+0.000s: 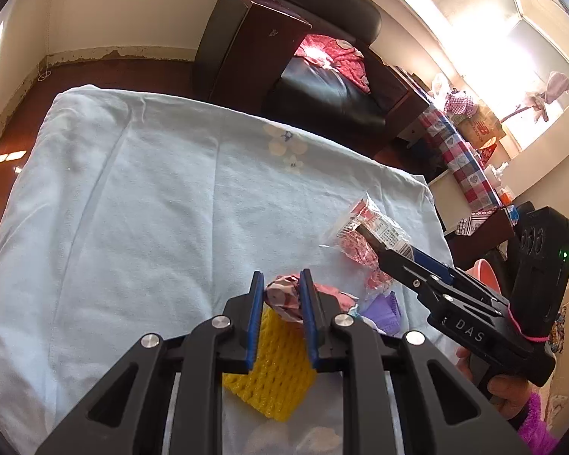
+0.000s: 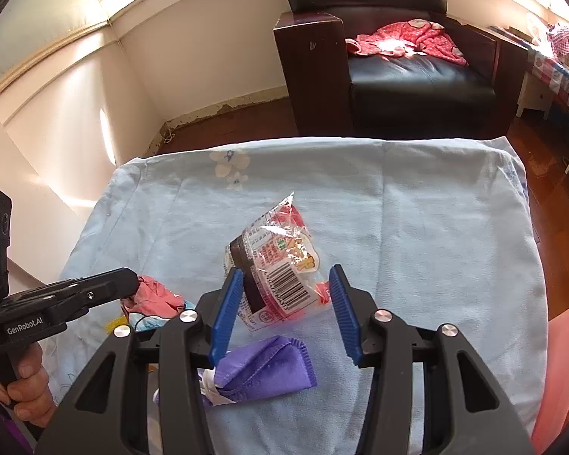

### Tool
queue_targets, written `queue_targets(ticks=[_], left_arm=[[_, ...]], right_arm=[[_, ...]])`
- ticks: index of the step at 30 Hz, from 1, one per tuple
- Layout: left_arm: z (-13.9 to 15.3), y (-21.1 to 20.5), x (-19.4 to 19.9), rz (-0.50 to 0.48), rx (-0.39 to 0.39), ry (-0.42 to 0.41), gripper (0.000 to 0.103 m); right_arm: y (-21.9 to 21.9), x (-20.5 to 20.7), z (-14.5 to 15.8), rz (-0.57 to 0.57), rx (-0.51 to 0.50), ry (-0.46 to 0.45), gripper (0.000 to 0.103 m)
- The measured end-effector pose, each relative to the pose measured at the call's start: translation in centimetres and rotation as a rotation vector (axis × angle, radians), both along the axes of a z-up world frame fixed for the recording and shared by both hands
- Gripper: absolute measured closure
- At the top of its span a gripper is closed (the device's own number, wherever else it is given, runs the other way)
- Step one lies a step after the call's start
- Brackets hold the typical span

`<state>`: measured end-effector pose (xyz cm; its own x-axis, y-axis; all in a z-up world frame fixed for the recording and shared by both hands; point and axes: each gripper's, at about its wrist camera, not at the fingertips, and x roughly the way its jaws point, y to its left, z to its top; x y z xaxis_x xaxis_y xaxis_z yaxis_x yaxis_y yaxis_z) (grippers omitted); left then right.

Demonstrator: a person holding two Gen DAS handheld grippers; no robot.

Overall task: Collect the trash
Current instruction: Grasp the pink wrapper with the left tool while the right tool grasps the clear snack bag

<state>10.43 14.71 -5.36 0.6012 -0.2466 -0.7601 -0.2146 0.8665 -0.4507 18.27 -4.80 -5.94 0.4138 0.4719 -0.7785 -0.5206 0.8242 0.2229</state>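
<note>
A crumpled pink wrapper [image 1: 284,297] sits between the fingers of my left gripper [image 1: 282,292], which is shut on it just above a yellow foam net [image 1: 273,375]. The same wrapper shows in the right wrist view [image 2: 155,295] at the left gripper's tip. A clear plastic snack bag [image 2: 280,269] with a barcode lies on the light blue cloth [image 2: 417,227]. My right gripper [image 2: 286,288] is open with the bag between its fingers, not pinched. A purple cloth piece [image 2: 265,371] lies just below. In the left wrist view the right gripper [image 1: 368,235] reaches into the bag [image 1: 364,227].
The blue cloth [image 1: 132,208] covers a table. A dark leather armchair [image 2: 417,76] with a red garment [image 2: 409,40] stands beyond the far edge. A side table with a checked cloth [image 1: 459,155] is at the right. A pink bin rim [image 1: 485,271] sits off the table's right side.
</note>
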Motion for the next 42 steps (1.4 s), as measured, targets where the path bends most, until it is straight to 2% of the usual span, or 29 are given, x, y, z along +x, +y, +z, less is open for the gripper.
queue_targets(ticks=[2,3,4,9,16,20,26,34,35,37,39,42], left_arm=[[0.0,0.1,-0.2,0.006,-0.006,0.002,0.085],[0.0,0.1,-0.3,0.007,-0.007,0.002,0.085],[0.1,0.1,-0.4,0.009,-0.005,0.003,0.085],[1.0,0.0,-1.3,0.021,-0.005,-0.013,0.085],[3.8,-1.3,-2.9,0.017,0.064,-0.075,0.085],[5.1,-2.8,-3.8,-0.012,0.064,-0.101,0.085],[5.1,-7.2,-4.7,-0.093,0.102,-0.097,0.085],[4.8,-10.4,-5.9,-0.155,0.134,-0.09,0.085],[4.6,-10.2,-5.9,-0.155,0.132,-0.087,0.085],[4.4,-10.1,-6.2,-0.15,0.128,-0.08,0.085],[4.2,-9.6,-6.4,-0.143,0.127,-0.074,0.085],[3.6,-8.8,-6.5,-0.132,0.117,-0.064,0.085]], right_arm=[[0.0,-0.7,0.2,0.016,-0.011,-0.018,0.063],[0.0,-0.9,0.2,0.019,-0.022,-0.025,0.073],[-0.1,-1.1,0.3,0.02,-0.023,-0.022,0.078],[-1.4,-2.4,1.5,-0.004,0.009,-0.042,0.092],[-4.9,-5.1,4.5,-0.058,0.076,-0.067,0.092],[-7.1,-6.7,5.3,-0.094,0.097,-0.055,0.093],[-10.4,-8.9,5.3,-0.155,0.092,-0.043,0.093],[-11.6,-10.0,4.4,-0.143,0.094,0.0,0.092],[-11.4,-9.8,4.4,-0.14,0.095,0.002,0.089],[-10.9,-9.4,4.4,-0.138,0.106,-0.002,0.064],[-10.1,-8.5,4.3,-0.138,0.111,0.004,0.058],[-8.5,-7.1,4.2,-0.116,0.11,0.026,0.057]])
